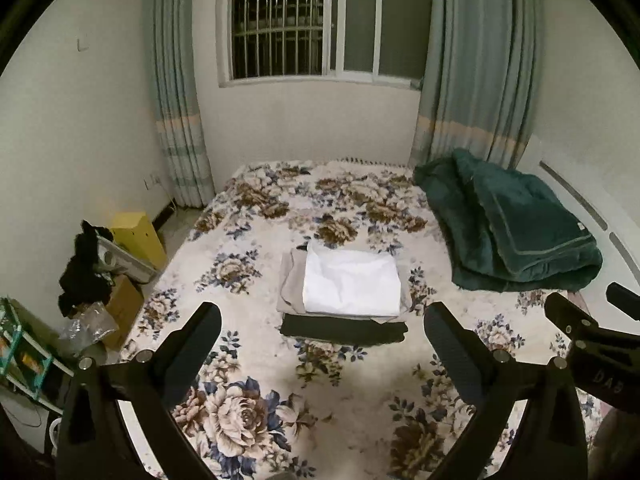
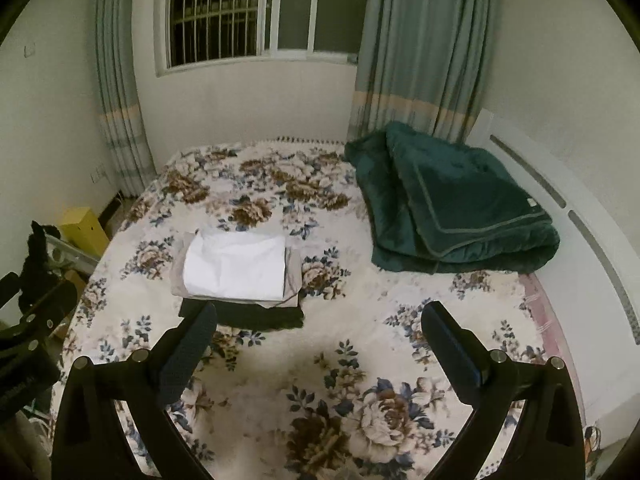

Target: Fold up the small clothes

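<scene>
A stack of folded small clothes lies in the middle of the floral bed: a white piece [image 1: 352, 282] on top, a beige piece [image 1: 291, 284] under it, a dark piece [image 1: 344, 331] at the bottom. The stack also shows in the right wrist view, with the white piece [image 2: 236, 266], the beige one [image 2: 294, 280] and the dark one [image 2: 260, 318]. My left gripper [image 1: 322, 320] is open and empty, held above the bed just short of the stack. My right gripper [image 2: 320, 318] is open and empty, to the right of the stack. Each gripper shows at the edge of the other's view.
A folded dark green quilt [image 1: 516, 228] lies at the bed's far right, near the white headboard [image 2: 592, 232]. Left of the bed stand a yellow box [image 1: 138, 236], cardboard boxes [image 1: 124, 308], dark cloth [image 1: 84, 268] and a shelf [image 1: 24, 344]. A window and curtains are behind.
</scene>
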The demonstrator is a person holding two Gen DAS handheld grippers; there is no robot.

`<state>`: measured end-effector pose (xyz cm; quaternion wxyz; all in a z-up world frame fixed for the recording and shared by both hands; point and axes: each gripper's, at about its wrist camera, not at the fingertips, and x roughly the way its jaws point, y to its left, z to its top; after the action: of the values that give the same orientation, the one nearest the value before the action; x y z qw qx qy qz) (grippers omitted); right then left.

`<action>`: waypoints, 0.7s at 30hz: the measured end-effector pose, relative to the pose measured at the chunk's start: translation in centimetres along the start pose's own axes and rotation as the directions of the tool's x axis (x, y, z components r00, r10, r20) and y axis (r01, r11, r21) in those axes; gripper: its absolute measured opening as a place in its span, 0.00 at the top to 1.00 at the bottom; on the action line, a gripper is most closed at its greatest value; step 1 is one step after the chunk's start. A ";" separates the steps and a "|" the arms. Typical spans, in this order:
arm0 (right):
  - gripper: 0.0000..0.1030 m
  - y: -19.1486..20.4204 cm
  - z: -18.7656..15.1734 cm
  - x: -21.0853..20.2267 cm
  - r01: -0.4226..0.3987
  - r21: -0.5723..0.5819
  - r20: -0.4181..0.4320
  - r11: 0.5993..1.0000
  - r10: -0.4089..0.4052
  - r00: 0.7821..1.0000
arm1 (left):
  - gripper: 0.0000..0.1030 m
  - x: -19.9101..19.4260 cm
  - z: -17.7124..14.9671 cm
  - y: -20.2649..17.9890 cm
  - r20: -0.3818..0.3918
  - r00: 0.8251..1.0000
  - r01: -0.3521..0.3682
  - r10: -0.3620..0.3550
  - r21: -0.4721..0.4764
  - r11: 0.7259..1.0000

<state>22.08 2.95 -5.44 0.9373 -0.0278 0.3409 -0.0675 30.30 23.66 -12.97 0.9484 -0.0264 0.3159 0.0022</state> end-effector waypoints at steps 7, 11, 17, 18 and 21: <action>0.00 -1.9 -0.3 -7.9 -0.035 0.005 0.054 0.999 0.035 0.998 | 0.00 -6.0 0.1 -0.7 0.055 0.998 -0.005 0.006 -0.013 1.000; 0.00 -2.8 -0.8 -11.2 -0.054 -0.007 0.073 0.999 0.054 0.996 | 0.00 -7.9 -0.4 -1.1 0.059 0.998 -0.009 0.010 -0.024 1.000; 0.00 -4.1 -1.2 -13.1 -0.068 -0.020 0.083 0.997 0.069 0.994 | 0.00 -9.8 -1.3 -1.3 0.074 0.997 -0.030 0.032 -0.028 0.999; 0.00 -4.2 -1.2 -13.2 -0.071 -0.022 0.082 0.997 0.072 0.994 | 0.00 -9.9 -1.4 -1.3 0.074 0.997 -0.033 0.035 -0.030 0.999; 0.00 -4.5 -1.3 -13.7 -0.074 -0.033 0.085 0.997 0.076 0.993 | 0.00 -10.4 -1.6 -1.4 0.078 0.996 -0.044 0.046 -0.031 0.999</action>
<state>10.41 0.50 2.69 0.9525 -0.0319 0.3017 -0.0258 21.09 22.35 -7.96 0.9593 -0.0330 0.2788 0.0293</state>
